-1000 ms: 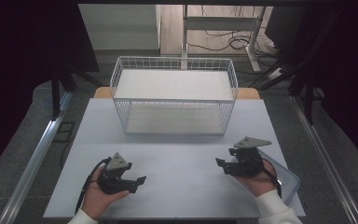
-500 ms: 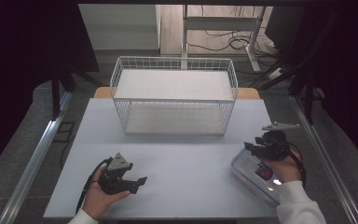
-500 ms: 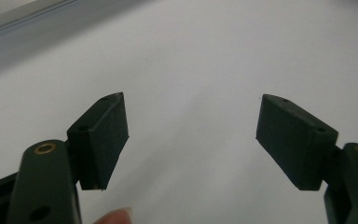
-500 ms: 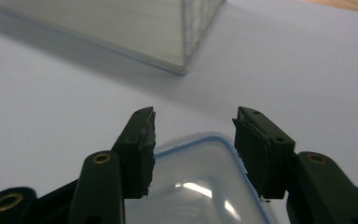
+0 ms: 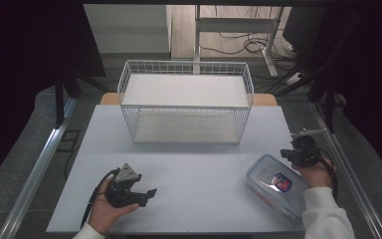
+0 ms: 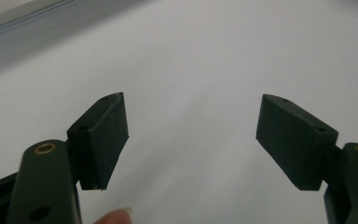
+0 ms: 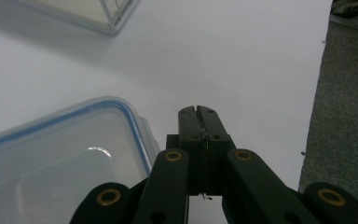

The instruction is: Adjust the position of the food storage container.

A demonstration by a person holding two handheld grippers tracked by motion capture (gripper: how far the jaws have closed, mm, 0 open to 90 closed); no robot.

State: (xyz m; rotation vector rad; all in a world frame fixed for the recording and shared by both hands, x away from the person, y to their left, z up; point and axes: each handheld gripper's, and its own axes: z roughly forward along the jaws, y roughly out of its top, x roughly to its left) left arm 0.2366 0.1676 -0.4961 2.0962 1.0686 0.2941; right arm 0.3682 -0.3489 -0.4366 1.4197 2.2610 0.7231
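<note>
**2 handheld grippers over a white table, 1 pressed shut beside a clear lidded box**

Seen from above, a person's 2 forearms enter from the bottom edge, each hand holding a black 2-jaw gripper above a white table [image 5: 189, 164]. A white wire basket [image 5: 186, 107] stands at the far middle of the table, well apart from both hands.

The left gripper [image 5: 146, 195] sits low at the near left of the table. Its jaws stand partly apart with nothing between them — in the left gripper view the 2 black pads [image 6: 103, 140] frame bare white tabletop, and a fingertip [image 6: 115, 217] of the holding hand shows at the bottom edge. They touch no object.

The right gripper [image 5: 289, 153] is at the near right, close to the table's right edge. Its jaws have just been closing and now meet; in the right gripper view the 2 fingers [image 7: 189, 123] press flat against each other with nothing held between them. Just beside them, to their left in that view, lies a clear plastic box [image 5: 273, 184] with a blue-rimmed lid, resting flat on the near right part of the table. The closed fingers pass next to the box's corner, and whether they touch it cannot be told. A small blue and red label shows on the lid from above.
</note>
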